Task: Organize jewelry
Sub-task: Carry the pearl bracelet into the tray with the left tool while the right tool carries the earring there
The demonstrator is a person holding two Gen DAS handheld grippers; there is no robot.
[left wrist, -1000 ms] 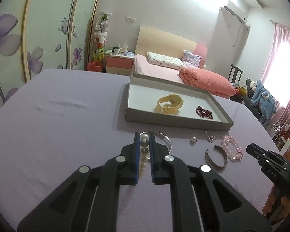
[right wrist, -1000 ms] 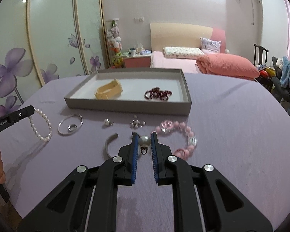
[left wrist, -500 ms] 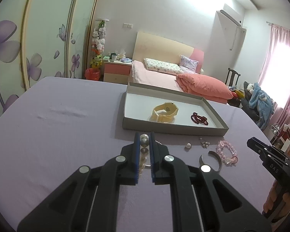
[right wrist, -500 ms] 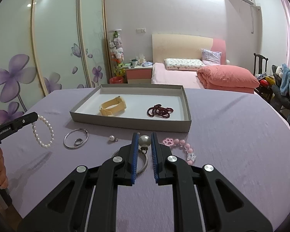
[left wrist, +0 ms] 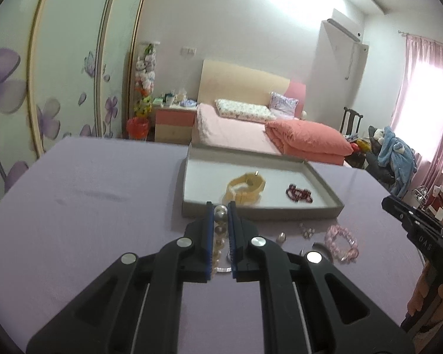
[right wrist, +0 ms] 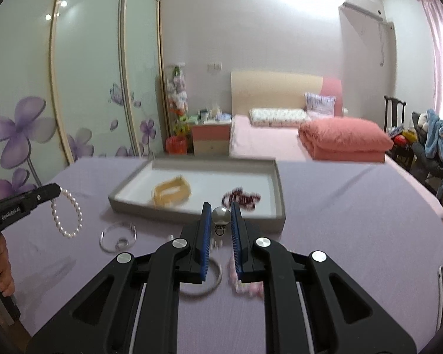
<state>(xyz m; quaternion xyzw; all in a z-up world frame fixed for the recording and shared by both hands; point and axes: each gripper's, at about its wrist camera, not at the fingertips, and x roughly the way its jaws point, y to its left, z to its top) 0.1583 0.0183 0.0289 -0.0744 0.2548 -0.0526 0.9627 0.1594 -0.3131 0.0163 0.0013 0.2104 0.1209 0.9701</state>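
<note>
"What is on the left?"

"The left gripper (left wrist: 220,206) is pinched shut on a pearl bracelet (right wrist: 67,215). The white beads hang in a loop above the purple surface (left wrist: 103,221)."

"And in the middle?"

"The gray tray (right wrist: 192,216) holds a yellow band (right wrist: 172,195) and dark red beads (right wrist: 241,200)."

"On the right?"

"The right gripper (right wrist: 220,214) squeezes a round pearl earring (right wrist: 221,216). It is shiny, with a tiny hook below, I think; it is a bit blurry."

"What could go wrong?"

"The smooth pearl could pop out and roll away. The hanging bracelet could catch the tray's edge and slip."
</note>
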